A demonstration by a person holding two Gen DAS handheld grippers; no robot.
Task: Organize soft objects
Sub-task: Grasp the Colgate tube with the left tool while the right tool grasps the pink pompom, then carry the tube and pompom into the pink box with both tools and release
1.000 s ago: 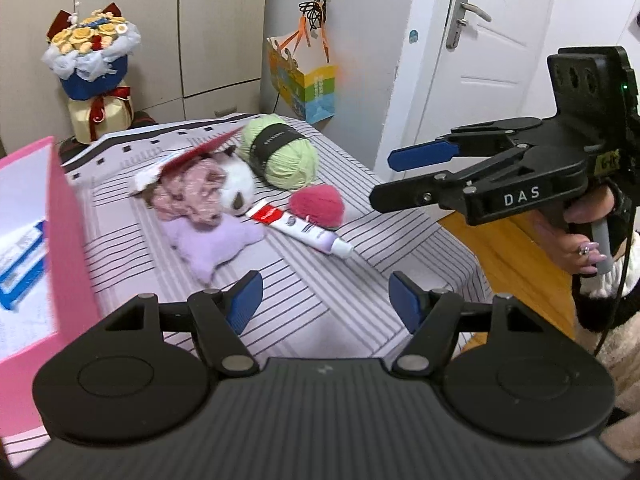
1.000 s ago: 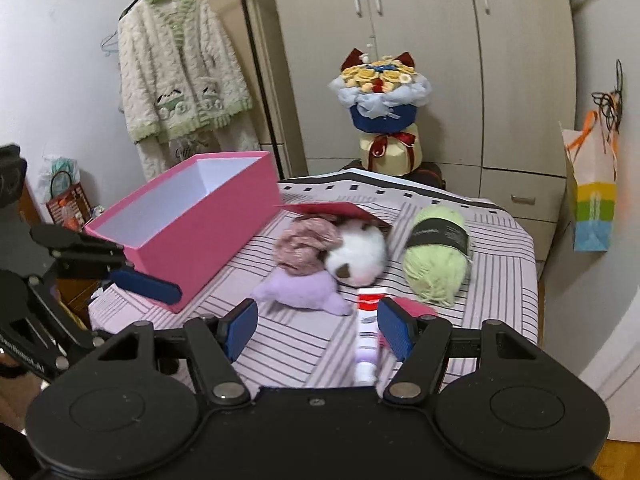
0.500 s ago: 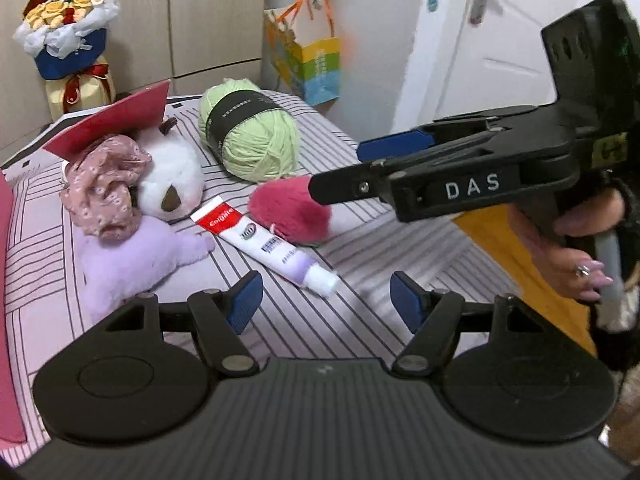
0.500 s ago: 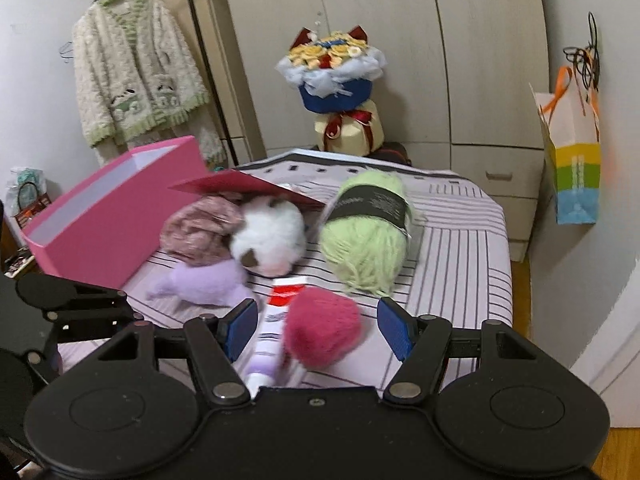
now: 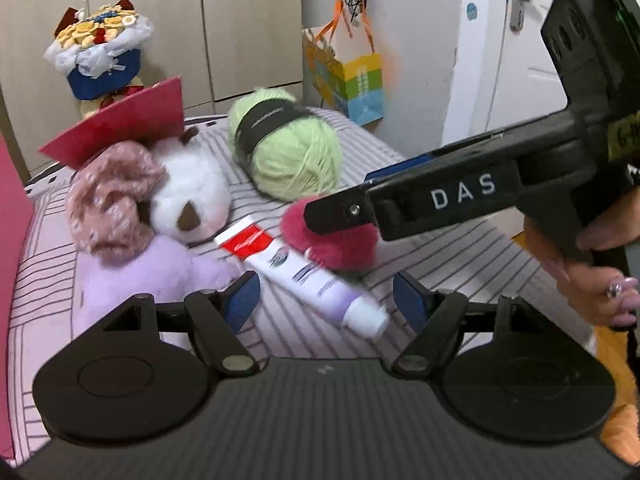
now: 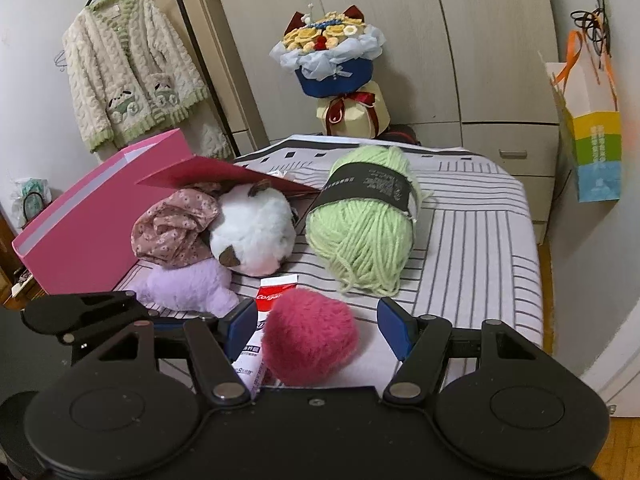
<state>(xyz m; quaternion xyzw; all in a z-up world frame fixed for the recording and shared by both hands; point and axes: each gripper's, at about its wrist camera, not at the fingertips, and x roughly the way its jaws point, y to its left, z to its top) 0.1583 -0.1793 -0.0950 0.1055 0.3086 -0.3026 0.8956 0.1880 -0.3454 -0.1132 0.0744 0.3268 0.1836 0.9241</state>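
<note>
**Both grippers open over the pile, pink pompom between the right fingers**

Right gripper (image 6: 316,326): fingers wide, pink pompom (image 6: 310,336) sits between the pads, closer to the left one; can't tell if that pad touches it, right pad clear. Nothing clamped.

Left gripper (image 5: 326,300): fingers wide and just been opening further, nothing gripped. Toothpaste tube (image 5: 300,272) lies in the gap, cap end toward the camera, pads off it.

Tube touches the pompom's left side. Purple plush (image 6: 188,286) just left of the tube, near edge. Behind it, floral cloth bundle (image 6: 176,228) and white plush (image 6: 252,236), touching each other. Red card (image 6: 224,178) lies tilted on top of those two. Green yarn skein (image 6: 368,220) with black band, right of the white plush, far of the pompom.

All on a striped cloth (image 6: 472,240). Pink box (image 6: 92,216) at the left edge, open-topped.
</note>
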